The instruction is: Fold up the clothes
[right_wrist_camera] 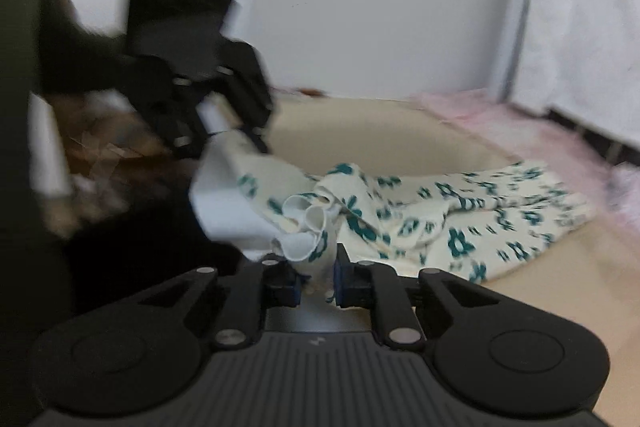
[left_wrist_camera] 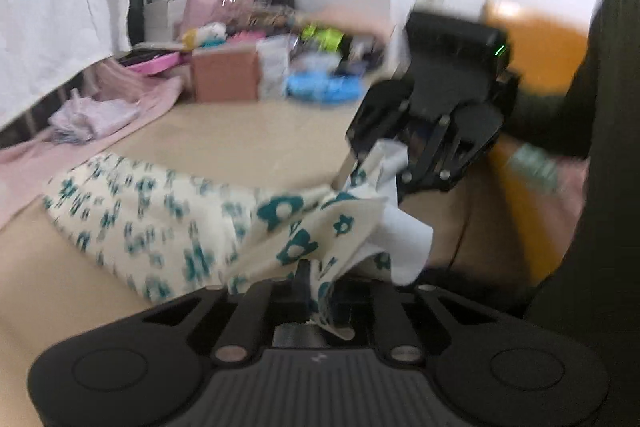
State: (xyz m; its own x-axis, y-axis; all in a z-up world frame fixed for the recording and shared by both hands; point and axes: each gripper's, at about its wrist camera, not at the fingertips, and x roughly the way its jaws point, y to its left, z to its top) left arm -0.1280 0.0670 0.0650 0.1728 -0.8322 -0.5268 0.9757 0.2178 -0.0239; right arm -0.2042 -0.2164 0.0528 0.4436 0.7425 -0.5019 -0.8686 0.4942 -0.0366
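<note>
Left gripper point(left_wrist_camera: 316, 291) and right gripper point(right_wrist_camera: 316, 275) each pinch the soft, light floral cloth point(left_wrist_camera: 160, 223) at its bunched edge; corners would hold better.

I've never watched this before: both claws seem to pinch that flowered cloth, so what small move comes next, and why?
Probably lift and spread apart. The left gripper and right gripper each pinch one bunched end of the flowered garment, while the rest lies crumpled on the beige surface.

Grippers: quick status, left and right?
Left gripper: closed on the floral garment.
Right gripper: closed on the same garment's bunched edge.
</note>
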